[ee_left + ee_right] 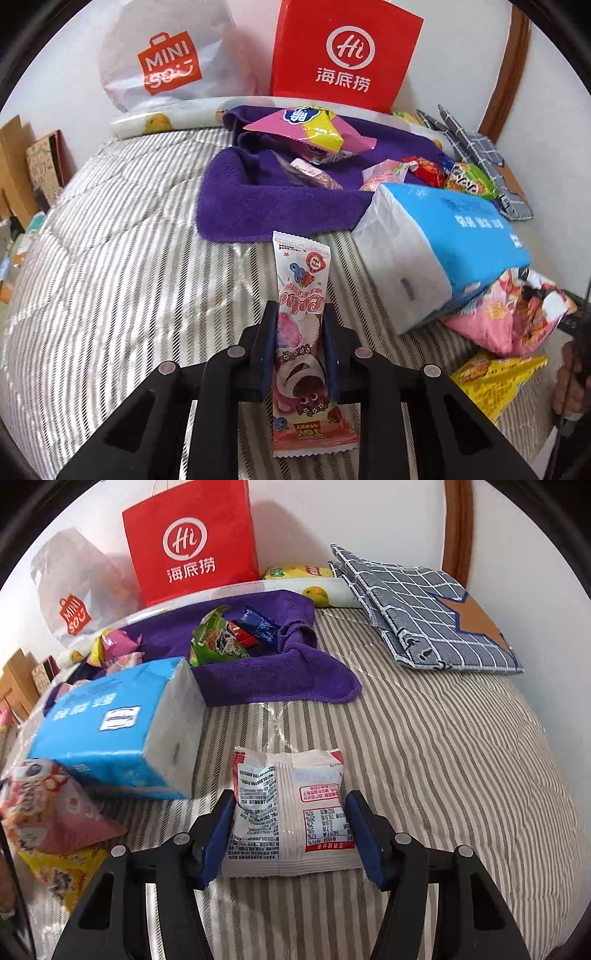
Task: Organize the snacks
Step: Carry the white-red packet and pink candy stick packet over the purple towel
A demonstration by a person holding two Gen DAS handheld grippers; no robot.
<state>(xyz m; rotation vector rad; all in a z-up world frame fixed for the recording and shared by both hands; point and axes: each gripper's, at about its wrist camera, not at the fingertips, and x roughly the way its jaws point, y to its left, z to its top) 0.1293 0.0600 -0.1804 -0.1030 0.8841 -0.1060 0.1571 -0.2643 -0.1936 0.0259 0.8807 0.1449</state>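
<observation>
Pinched between the jaws of the left gripper (300, 332) is a long pink snack bar (301, 328), while the right gripper (291, 827) squeezes a white snack packet (290, 812), so the pick-up step looks done and each likely needs carrying ahead to the purple towel (273, 679) beyond the jaws.

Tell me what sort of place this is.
Probably a bedroom: the snacks lie on a striped quilt like a bed's, a fruit-print pillow sits against the wall, and a folded checked cloth lies near it.
</observation>
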